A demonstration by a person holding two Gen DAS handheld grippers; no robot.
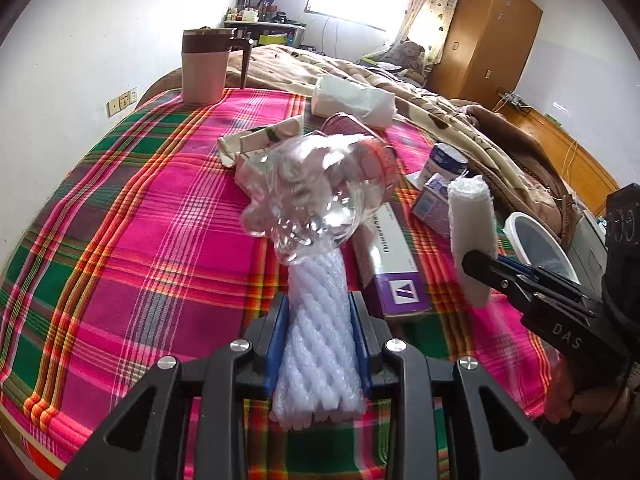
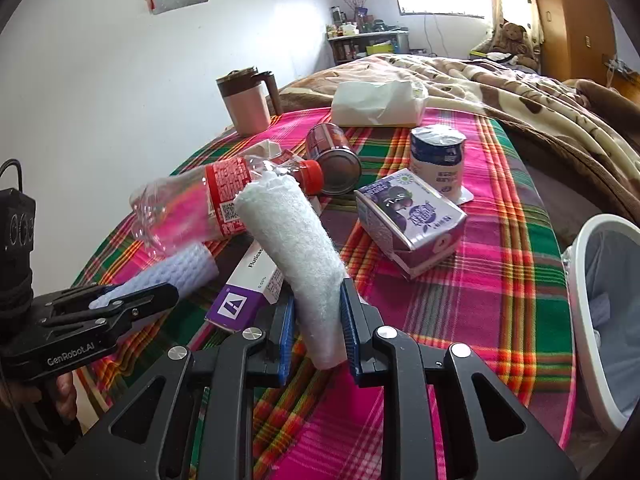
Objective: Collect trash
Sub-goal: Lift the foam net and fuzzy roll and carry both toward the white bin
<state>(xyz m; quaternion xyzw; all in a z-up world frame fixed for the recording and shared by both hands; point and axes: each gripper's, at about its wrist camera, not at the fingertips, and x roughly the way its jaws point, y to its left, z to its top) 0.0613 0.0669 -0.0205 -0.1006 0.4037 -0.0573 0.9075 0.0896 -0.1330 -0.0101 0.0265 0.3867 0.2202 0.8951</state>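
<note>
Clamped between the blue pads of the left gripper (image 1: 318,344) is a white foam net sleeve (image 1: 316,320), squeezed at its middle so that its lower end sticks out toward the camera. Its far end reaches a crushed clear plastic bottle (image 1: 316,192), which is seen bottom-on in the left wrist view and lies on its side with a red label and red cap in the right wrist view; whether the sleeve touches the bottle cannot be told. Pinched in the same way by the right gripper (image 2: 316,328) is a roll of white fibrous wadding (image 2: 296,248), tilted up and to the left above the bed. Both jaws are pressed tight on what they hold.

Under and beyond the grippers a plaid cloth (image 2: 500,280) in pink, green and orange is spread. A long white and purple carton (image 2: 248,292) lies on it just beside the bottle, partly hidden by the wadding. Farther right a purple drink carton (image 2: 412,220) rests on its side, with a white and blue yoghurt cup (image 2: 438,160) upright just behind it. A dark red can (image 2: 332,160) lies on its side near the bottle's cap. Behind these a pack of white tissues (image 2: 378,104) is seen, and a pink lidded mug (image 2: 248,100) stands upright near the wall.

At the right edge of the bed a white bin (image 2: 580,312) is seen, its mouth open beside the cloth.
</note>
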